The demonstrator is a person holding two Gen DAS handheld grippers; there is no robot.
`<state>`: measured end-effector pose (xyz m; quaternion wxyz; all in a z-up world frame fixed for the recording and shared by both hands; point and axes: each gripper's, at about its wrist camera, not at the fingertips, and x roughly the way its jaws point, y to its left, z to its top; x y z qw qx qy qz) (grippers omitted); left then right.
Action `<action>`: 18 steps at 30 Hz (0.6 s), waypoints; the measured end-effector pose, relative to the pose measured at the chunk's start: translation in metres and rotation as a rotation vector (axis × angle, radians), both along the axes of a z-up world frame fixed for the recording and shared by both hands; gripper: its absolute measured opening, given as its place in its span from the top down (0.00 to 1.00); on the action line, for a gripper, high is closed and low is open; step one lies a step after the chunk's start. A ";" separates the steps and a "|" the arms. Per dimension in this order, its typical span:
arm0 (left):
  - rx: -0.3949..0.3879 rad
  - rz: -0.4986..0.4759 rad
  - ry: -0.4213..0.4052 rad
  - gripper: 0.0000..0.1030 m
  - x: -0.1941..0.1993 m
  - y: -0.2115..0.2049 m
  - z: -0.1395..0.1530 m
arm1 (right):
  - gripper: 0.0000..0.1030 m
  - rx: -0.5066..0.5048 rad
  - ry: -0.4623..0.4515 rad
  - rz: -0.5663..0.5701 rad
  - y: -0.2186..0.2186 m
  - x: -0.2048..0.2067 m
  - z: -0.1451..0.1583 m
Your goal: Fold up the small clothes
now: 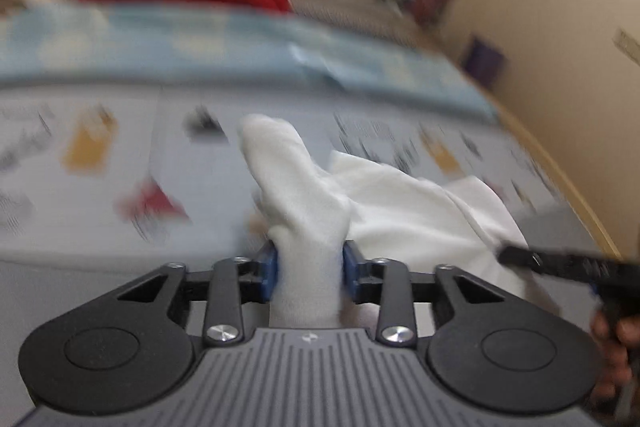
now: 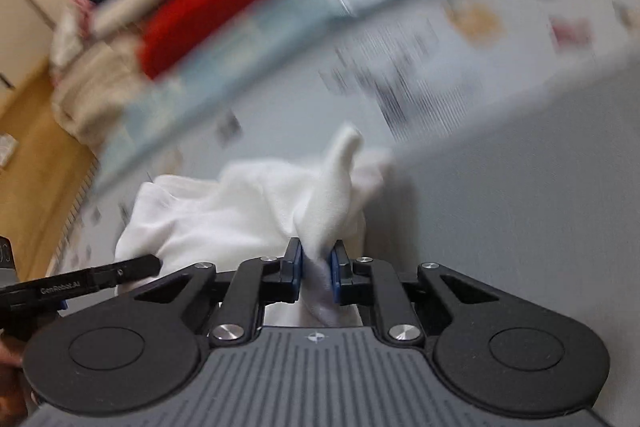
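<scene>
White garment (image 1: 400, 203): in the left wrist view it lies bunched on the patterned sheet (image 1: 100, 235), spreading from the picture's centre toward 4 o'clock. The left gripper (image 1: 309, 269) is clamped on a thick roll of its cloth, the blue pads (image 1: 271, 269) pressing from both sides with a moderate gap kept between them by the fabric. A loose tongue of cloth sticks up toward 12 o'clock past the jaws. At 4 o'clock the other tool's black finger (image 1: 560, 263) reaches in along the garment's edge, with part of a hand (image 1: 612, 339) behind it.

In the right wrist view, the white garment (image 2: 224, 211) sits from centre toward 9 o'clock. The right gripper (image 2: 316, 269) is pinched nearly together on a thin fold, a peak of cloth rising toward 12 o'clock. The left tool's finger (image 2: 100, 277) enters at 8 o'clock.

Both views are blurred. To do the fold well, I judge the 2 grips should travel level and together, keeping the held edge taut, then lay it squarely over the rest before letting go.
</scene>
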<state>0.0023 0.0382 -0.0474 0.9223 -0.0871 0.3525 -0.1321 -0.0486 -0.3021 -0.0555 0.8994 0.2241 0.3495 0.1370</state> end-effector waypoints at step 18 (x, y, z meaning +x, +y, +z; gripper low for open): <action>0.014 0.024 0.513 0.56 0.014 0.040 -0.097 | 0.92 -0.185 0.337 0.092 0.043 0.031 -0.057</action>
